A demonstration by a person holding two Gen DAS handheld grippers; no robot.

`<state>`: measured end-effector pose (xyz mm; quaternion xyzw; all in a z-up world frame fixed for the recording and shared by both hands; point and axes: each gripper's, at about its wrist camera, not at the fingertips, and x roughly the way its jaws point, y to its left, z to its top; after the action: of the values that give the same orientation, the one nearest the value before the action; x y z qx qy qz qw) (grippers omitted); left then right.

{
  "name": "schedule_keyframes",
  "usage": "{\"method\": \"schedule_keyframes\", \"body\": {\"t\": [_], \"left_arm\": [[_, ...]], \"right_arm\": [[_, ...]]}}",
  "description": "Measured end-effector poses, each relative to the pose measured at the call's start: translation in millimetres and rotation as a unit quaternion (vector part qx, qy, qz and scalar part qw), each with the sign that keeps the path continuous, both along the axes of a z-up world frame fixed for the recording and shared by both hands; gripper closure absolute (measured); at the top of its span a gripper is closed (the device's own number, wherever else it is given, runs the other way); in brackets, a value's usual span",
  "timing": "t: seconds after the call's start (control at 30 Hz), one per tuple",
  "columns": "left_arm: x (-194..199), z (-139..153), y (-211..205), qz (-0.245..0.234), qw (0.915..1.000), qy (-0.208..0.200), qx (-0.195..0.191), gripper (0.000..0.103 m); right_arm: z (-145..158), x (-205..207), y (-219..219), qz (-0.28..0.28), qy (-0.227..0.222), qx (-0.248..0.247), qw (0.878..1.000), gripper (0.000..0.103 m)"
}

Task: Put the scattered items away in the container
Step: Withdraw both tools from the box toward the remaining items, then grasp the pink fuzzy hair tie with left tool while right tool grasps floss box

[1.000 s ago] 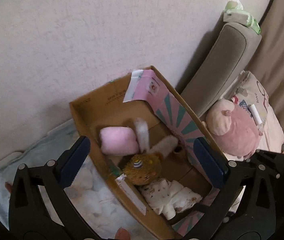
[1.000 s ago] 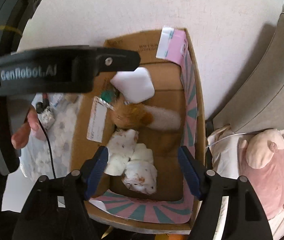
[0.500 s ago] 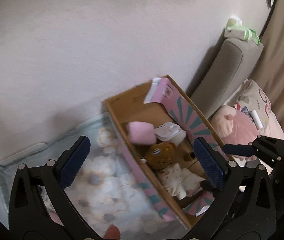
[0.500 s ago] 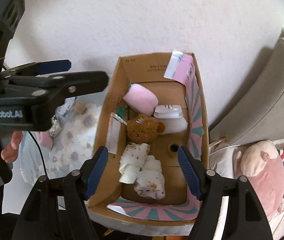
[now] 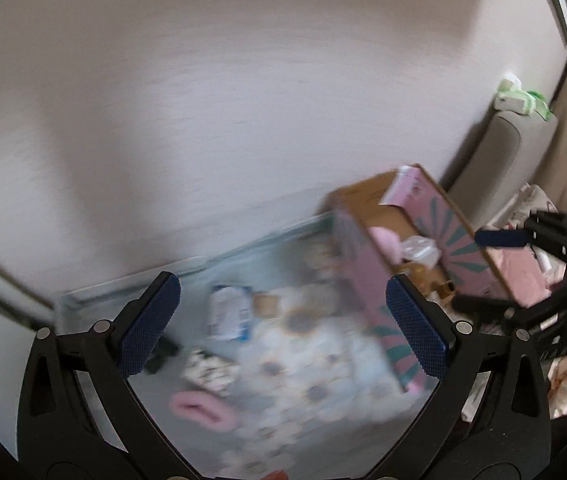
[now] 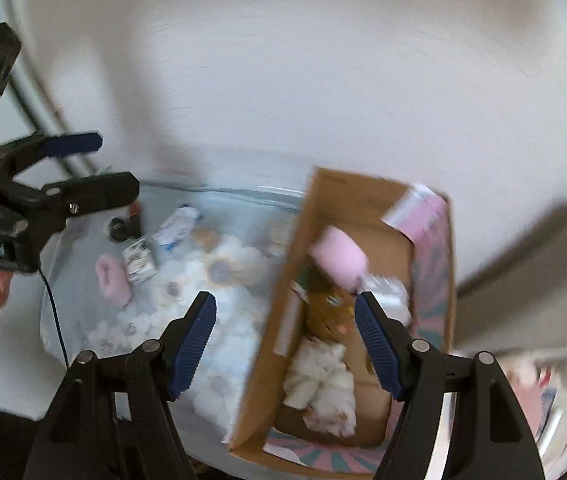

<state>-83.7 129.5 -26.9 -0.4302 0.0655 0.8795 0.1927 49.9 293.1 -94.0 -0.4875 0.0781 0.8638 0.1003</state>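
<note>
Both views are motion-blurred. The cardboard box (image 6: 283,316) with pink and teal panels stands on the right of a floral mat (image 6: 219,344); it also shows in the left wrist view (image 5: 367,280). Inside lie a pink roll (image 6: 339,260), a brown plush bear (image 6: 329,312), a white item (image 6: 385,294) and folded white cloths (image 6: 323,384). On the mat lie a pink scrunchie (image 5: 201,406), a patterned packet (image 5: 209,370), a white and blue packet (image 5: 229,314) and a small brown item (image 5: 265,302). My left gripper (image 5: 283,320) is open and empty above the mat. My right gripper (image 6: 285,344) is open and empty above the box's left wall.
A white wall rises behind the mat. A grey sofa arm (image 5: 495,168) stands right of the box, with green and white packs (image 5: 523,98) on top. A black cable (image 6: 53,312) runs along the mat's left edge. Small dark items (image 6: 123,226) lie at the mat's far left.
Both grippers have swung left, away from the box, bringing the mat and its scattered items into view. Both stay open and empty.
</note>
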Motion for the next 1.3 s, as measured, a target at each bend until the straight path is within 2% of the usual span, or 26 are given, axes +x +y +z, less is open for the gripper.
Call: {"method": "schedule_keyframes", "body": {"t": [0.07,0.1,0.27,0.37,0.5,0.63,0.8,0.97,1.07,1.17,1.3], "left_arm": [[2,3,-24,0.008,0.9999,0.005,-0.003,0.001],[4,4,-38,0.015,0.9998,0.009,-0.009,0.001],[17,-5,-85,0.027,0.9993,0.017,-0.021,0.001],[25,-22,-104,0.019,0.9994,0.009,-0.027,0.001],[34,-61,-120,-0.010,0.9995,-0.017,-0.026,0.001],[37,-106,-125,-0.031,0.9980,-0.054,-0.010,0.001],[37,-163,-123,-0.050,0.9943,-0.093,0.013,0.001],[42,-187,-114,-0.070,0.9931,-0.094,0.000,0.001],[39,-198,-112,-0.076,0.9923,-0.098,0.003,0.001],[37,-206,-109,-0.081,0.9922,-0.095,-0.006,0.001],[31,-214,-106,-0.084,0.9916,-0.097,-0.006,0.001]], "right_arm": [[7,-15,-13,0.046,0.005,0.011,0.999,0.032],[9,-20,-18,0.062,0.009,0.011,0.998,0.023],[4,-55,-40,0.139,0.001,0.001,0.990,0.018],[-7,-76,-52,0.181,-0.004,-0.001,0.984,0.001],[-26,-103,-70,0.239,-0.015,0.001,0.971,0.001],[-50,-134,-89,0.289,-0.041,0.034,0.956,0.001],[-93,-175,-94,0.305,-0.102,0.038,0.946,0.001],[-130,-190,-113,0.368,-0.125,0.078,0.918,0.001],[-144,-194,-120,0.391,-0.128,0.091,0.907,0.001],[-158,-200,-120,0.394,-0.138,0.098,0.903,0.001],[-170,-212,-111,0.382,-0.147,0.090,0.908,0.001]]}}
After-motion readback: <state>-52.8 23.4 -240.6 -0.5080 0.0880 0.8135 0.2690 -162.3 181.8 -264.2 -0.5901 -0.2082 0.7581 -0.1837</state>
